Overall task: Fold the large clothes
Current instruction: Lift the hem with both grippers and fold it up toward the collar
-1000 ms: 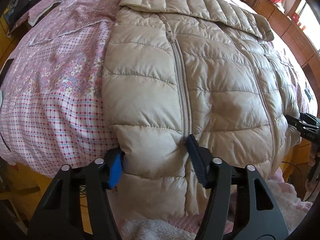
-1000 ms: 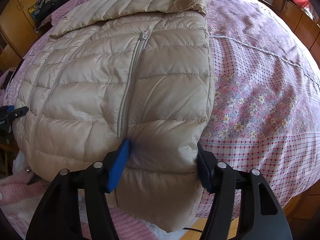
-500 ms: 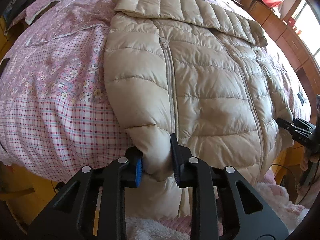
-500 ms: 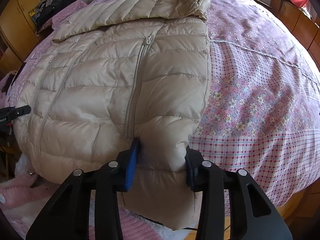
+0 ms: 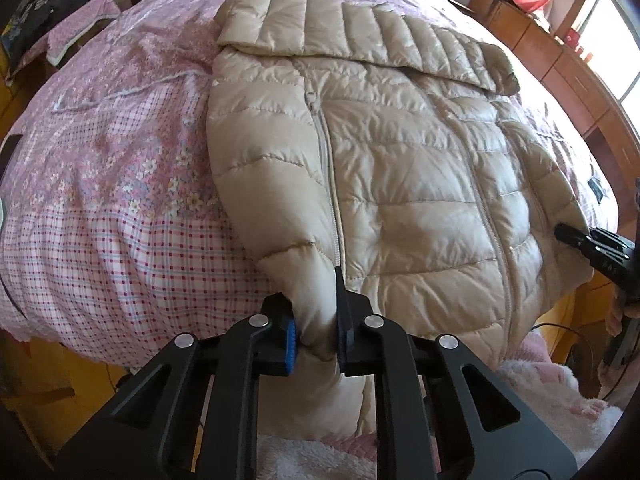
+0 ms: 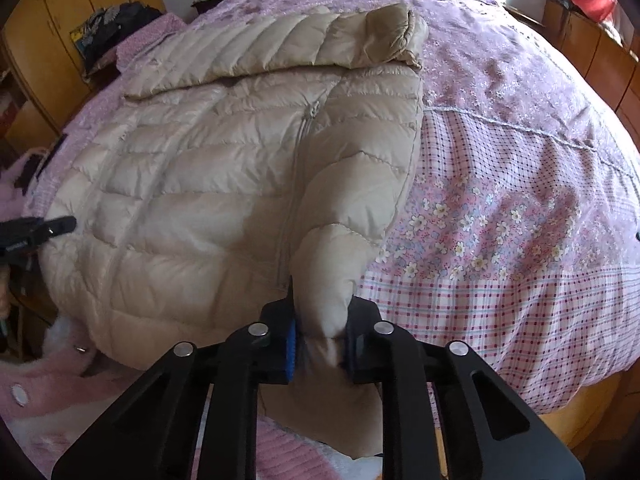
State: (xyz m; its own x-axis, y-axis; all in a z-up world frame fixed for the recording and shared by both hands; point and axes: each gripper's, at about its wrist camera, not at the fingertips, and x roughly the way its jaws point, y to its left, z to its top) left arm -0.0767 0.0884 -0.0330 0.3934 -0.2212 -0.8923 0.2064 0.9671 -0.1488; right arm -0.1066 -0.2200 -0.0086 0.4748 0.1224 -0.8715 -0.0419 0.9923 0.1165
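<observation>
Jacket (image 5: pixel 400 168) hem corners pinched between both closing hand-held grippers' jaws.

jacket (image 5: pixel 400 168): beige, shiny, quilted | bedspread (image 5: pixel 100 208): pink, floral, then red-and-blue check at the edge | gripper pads (image 5: pixel 291 338): blue on black arms | wardrobe (image 6: pixel 44 44): yellow-orange wood | fleece (image 6: pixel 44 392): pink

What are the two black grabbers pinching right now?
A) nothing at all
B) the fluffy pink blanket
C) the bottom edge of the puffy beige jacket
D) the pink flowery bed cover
C: the left gripper and the right gripper each have a bunched fold of the jacket squeezed between the pads at its near bottom edge, and the jaws are closing; the bed cover lies untouched beside it.
</observation>
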